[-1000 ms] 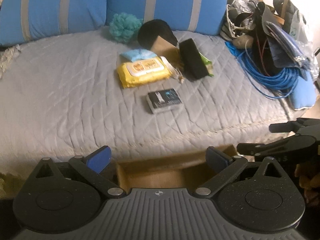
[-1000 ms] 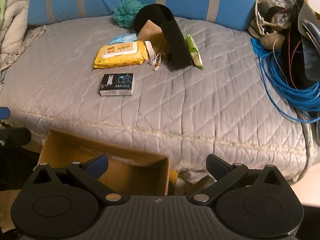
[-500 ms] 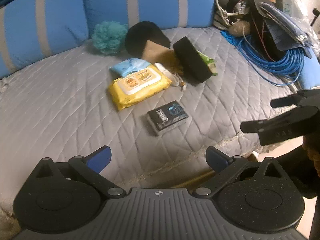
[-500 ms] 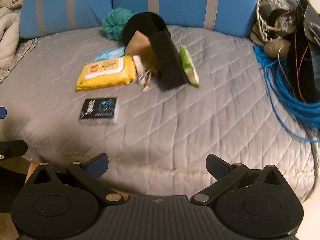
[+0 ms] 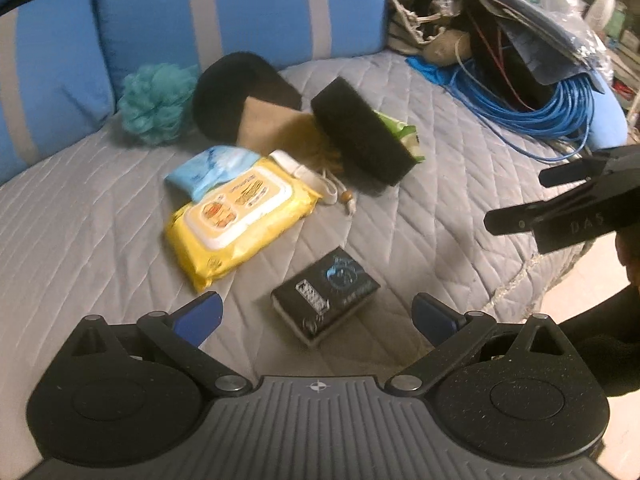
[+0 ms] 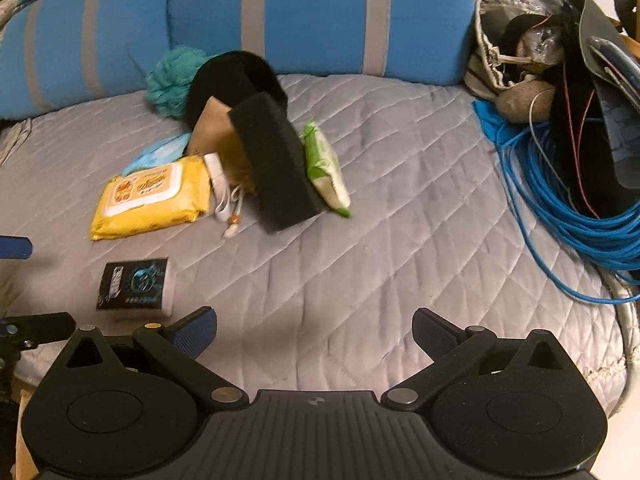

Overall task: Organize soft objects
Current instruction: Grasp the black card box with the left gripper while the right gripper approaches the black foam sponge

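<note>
The left gripper [image 5: 316,316] has its jaws wide apart and holds nothing. A small black box [image 5: 325,297] with blue print lies on the grey quilt [image 5: 80,240], low in the middle of the left wrist view, right between the 2 blue fingertips [image 5: 200,316].

The right gripper [image 6: 314,330] also has its jaws wide and holds nothing. It hangs over a bare part of the quilt at the bottom of the right wrist view.

The soft things sit in a bunch in the upper middle of both views. A yellow pack of wipes [image 5: 236,220] lies flat, with a light blue pack [image 5: 212,170] touching its far side. A teal bath puff [image 5: 154,102] rests against the blue striped pillows [image 5: 240,12]. A black foam block [image 5: 362,136] leans tilted, and a green pack [image 6: 324,168] lies just beside it. A round black cushion [image 5: 240,92] stands behind a tan bag [image 5: 268,128].

A coil of blue cable [image 6: 580,216] lies at the right edge of the frame, well apart from the bunch.
</note>
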Action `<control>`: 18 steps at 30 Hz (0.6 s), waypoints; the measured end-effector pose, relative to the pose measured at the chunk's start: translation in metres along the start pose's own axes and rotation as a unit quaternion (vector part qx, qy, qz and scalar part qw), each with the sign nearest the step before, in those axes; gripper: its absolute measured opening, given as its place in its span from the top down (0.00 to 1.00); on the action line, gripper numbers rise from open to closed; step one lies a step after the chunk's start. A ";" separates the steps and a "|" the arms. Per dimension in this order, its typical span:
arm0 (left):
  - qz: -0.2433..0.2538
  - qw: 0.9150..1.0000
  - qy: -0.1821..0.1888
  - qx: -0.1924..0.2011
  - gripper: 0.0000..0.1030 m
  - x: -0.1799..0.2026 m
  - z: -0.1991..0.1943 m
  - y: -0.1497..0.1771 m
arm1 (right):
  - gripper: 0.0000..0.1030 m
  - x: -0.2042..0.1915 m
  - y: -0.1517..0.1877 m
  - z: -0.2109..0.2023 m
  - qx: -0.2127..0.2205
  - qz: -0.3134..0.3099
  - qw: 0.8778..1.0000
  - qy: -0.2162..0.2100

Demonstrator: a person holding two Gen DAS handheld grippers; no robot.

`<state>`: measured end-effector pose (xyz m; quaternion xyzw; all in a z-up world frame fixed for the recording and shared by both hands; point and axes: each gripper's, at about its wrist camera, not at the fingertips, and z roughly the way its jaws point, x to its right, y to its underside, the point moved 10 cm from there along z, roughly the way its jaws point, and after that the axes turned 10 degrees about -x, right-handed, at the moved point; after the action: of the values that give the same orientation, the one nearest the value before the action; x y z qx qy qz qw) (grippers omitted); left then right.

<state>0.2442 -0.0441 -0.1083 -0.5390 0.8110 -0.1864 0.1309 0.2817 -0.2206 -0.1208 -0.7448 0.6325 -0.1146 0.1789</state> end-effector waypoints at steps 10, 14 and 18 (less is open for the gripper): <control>0.092 0.994 -0.045 -0.042 0.00 -0.002 0.057 -0.007 | 0.00 0.004 -0.008 -0.003 0.030 0.002 0.999 0.017; 0.129 0.990 -0.030 -0.044 0.00 0.005 0.070 -0.015 | 0.00 0.004 -0.006 -0.001 0.029 -0.014 0.999 0.034; 0.161 0.985 -0.021 -0.052 0.00 0.009 0.079 -0.018 | 0.00 0.001 -0.005 0.000 0.030 -0.043 0.997 0.053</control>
<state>0.2885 -0.0716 -0.1713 -0.4115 0.8927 -0.1089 0.1476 0.2863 -0.2209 -0.1186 -0.7587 0.6044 -0.1805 0.1629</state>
